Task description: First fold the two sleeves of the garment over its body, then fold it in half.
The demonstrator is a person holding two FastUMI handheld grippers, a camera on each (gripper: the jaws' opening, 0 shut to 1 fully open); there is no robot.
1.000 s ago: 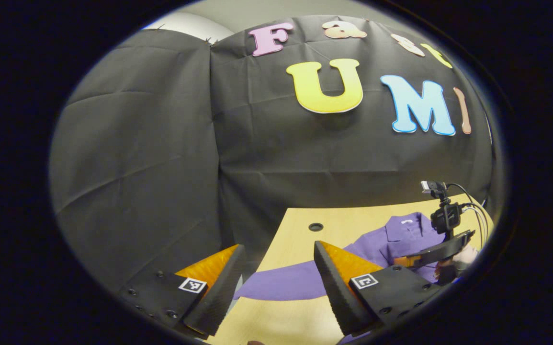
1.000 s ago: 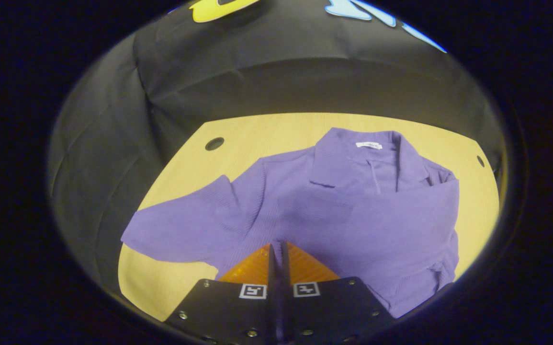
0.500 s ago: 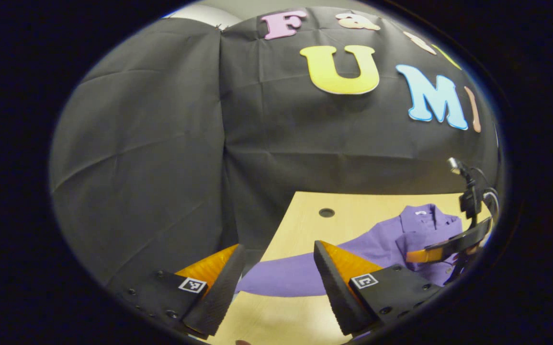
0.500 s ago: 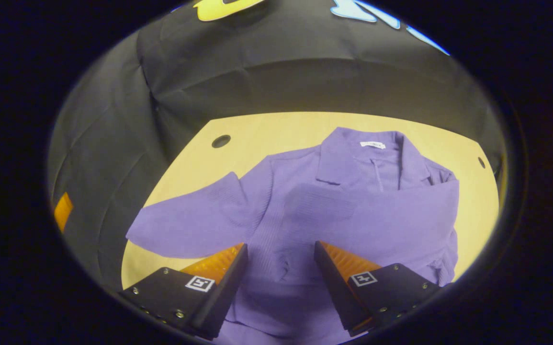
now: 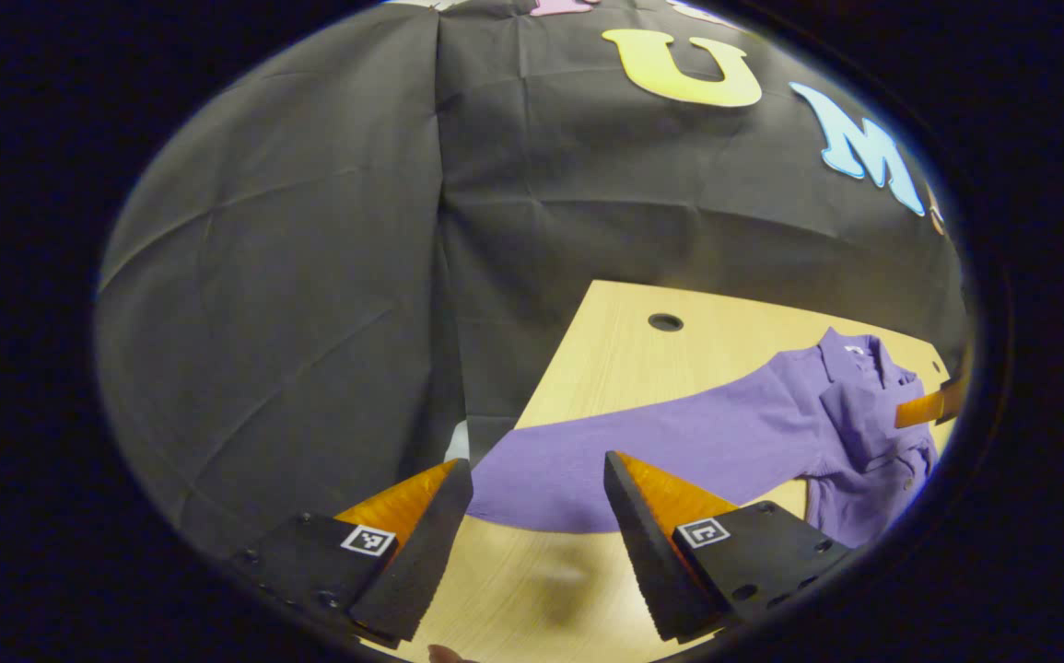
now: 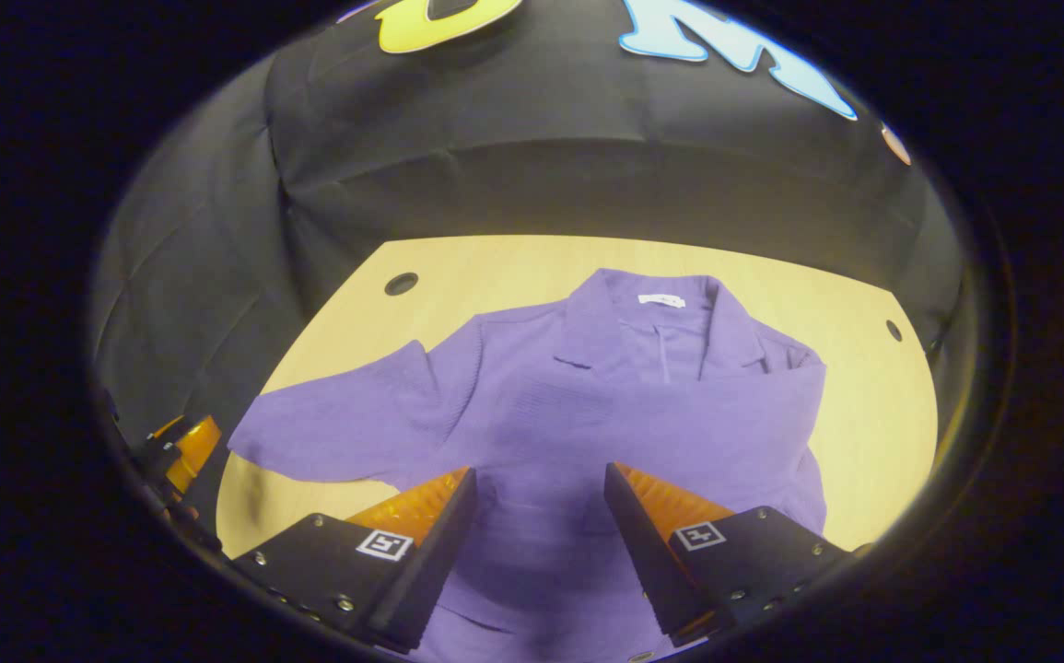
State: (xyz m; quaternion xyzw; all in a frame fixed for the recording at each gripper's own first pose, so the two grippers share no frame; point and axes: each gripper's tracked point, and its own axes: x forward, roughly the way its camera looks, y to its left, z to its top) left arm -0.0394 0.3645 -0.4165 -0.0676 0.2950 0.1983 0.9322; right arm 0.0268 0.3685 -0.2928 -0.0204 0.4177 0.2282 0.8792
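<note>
Your left tongs (image 5: 538, 493) stand wide apart, nothing between their fingers, poised above the near corner of the desk (image 5: 624, 359). Just ahead of them, the end of the purple garment's spread sleeve (image 5: 587, 460) lies flat on the wood, stretching away to the right of your tongs toward the garment (image 5: 826, 424) itself, whose collar sits at the far right. Beyond the sleeve, a round hole (image 5: 665, 322) shows in the desk top, and the black cloth wall (image 5: 310, 276) rises behind. At the far right edge of the left gripper view, a fingertip of your other tongs pokes in over the garment's collar area.

Your right tongs (image 6: 538, 493) are wide open too, gripping nothing, and they hang right over the garment's body (image 6: 578, 405). In the right gripper view the garment lies collar-away from you, with its white neck tag (image 6: 660, 300) at the far end beyond the tongs. To the left of your right tongs, one sleeve (image 6: 329, 433) is still spread out flat across the desk, unfolded. On the right side, the other sleeve (image 6: 725, 405) lies folded across the chest, its fabric reaching back toward the middle under your tongs. Your left tongs peek in at the far left edge of this view, beside the outstretched sleeve's end. Another small hole (image 6: 893, 330) shows in the desk off to the right.
</note>
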